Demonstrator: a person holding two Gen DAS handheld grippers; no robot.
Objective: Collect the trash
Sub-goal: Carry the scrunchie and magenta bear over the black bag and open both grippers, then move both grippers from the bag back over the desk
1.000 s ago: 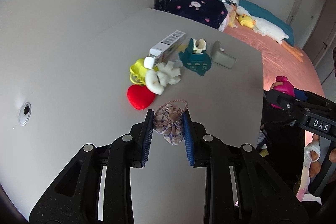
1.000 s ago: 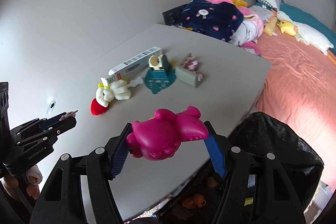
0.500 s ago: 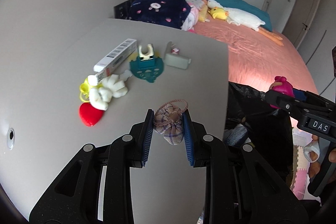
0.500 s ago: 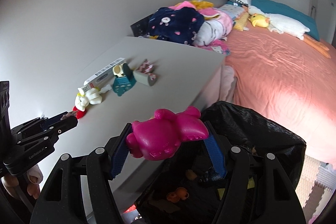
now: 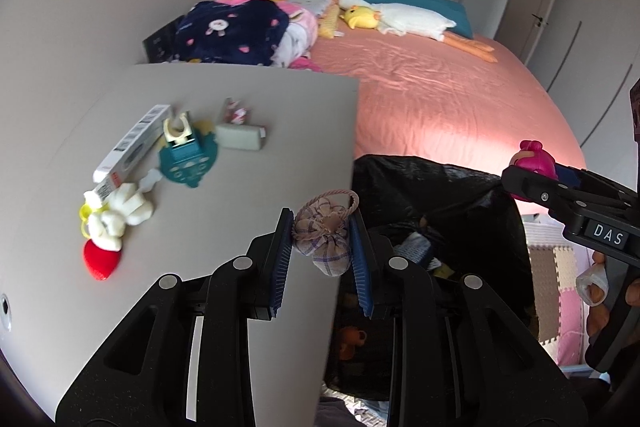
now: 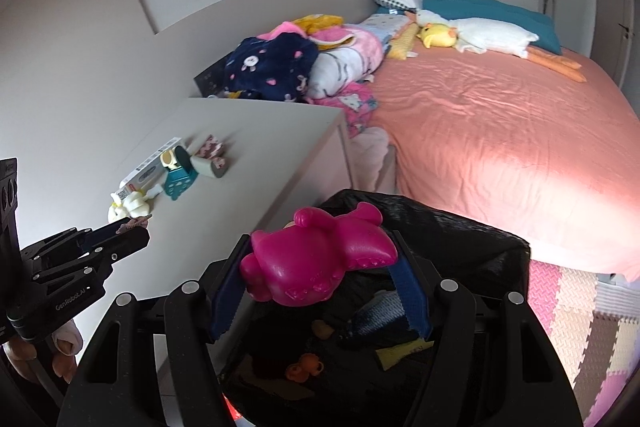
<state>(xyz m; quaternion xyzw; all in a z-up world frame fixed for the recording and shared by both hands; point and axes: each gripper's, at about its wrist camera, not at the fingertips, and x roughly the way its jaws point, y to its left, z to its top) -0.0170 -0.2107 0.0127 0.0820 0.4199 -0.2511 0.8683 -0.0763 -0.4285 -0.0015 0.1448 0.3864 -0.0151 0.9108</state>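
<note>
My left gripper point(image 5: 320, 243) is shut on a small checked cloth pouch point(image 5: 324, 241) with a cord loop, held over the right edge of the grey table point(image 5: 248, 195), beside the black trash bag point(image 5: 436, 203). My right gripper point(image 6: 320, 263) is shut on a magenta plastic toy point(image 6: 316, 259) and holds it above the open black trash bag point(image 6: 460, 239), which has several items inside. The right gripper with the toy also shows in the left wrist view point(image 5: 536, 167).
On the table lie a red heart point(image 5: 102, 261), a white plush point(image 5: 120, 215), a long white box point(image 5: 132, 143), a teal holder point(image 5: 188, 159) and a grey block point(image 5: 240, 137). A bed with a pink sheet point(image 6: 500, 131), blankets and a duck plush stands beyond. Foam mats point(image 6: 592, 311) cover the floor.
Both grippers have moved right, away from the table's middle and towards the trash bag. The left one now hangs at the table edge; the right one is over the bag's opening. Both stay shut.
</note>
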